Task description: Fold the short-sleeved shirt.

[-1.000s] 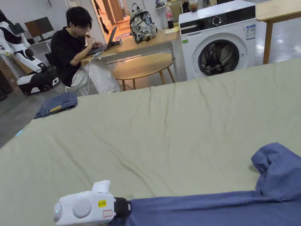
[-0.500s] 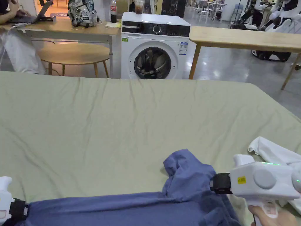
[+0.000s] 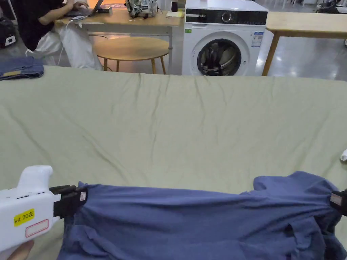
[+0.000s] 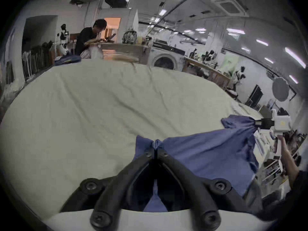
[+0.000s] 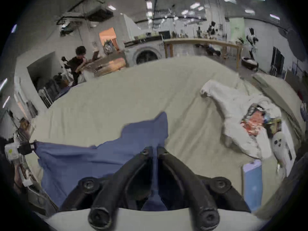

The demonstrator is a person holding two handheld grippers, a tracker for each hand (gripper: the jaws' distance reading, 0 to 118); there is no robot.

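Green-sheeted bed under a blue short-sleeved shirt, which hangs at the near edge, stretched taut, long axis running side to side between the two tools. Left gripper — jaws closed on a pinch of the shirt's left end; right gripper — jaws likewise clamped on cloth at the right end, beside one sleeve. Judged, laying it flat means carrying both ends forward together.

- Two grippers: the left gripper and the right gripper.
- One blue short-sleeved shirt between them.
- One white garment to the right of the right gripper.
- One folded pair of jeans far beyond the left gripper.
- One washing machine far beyond both.
- One seated person.
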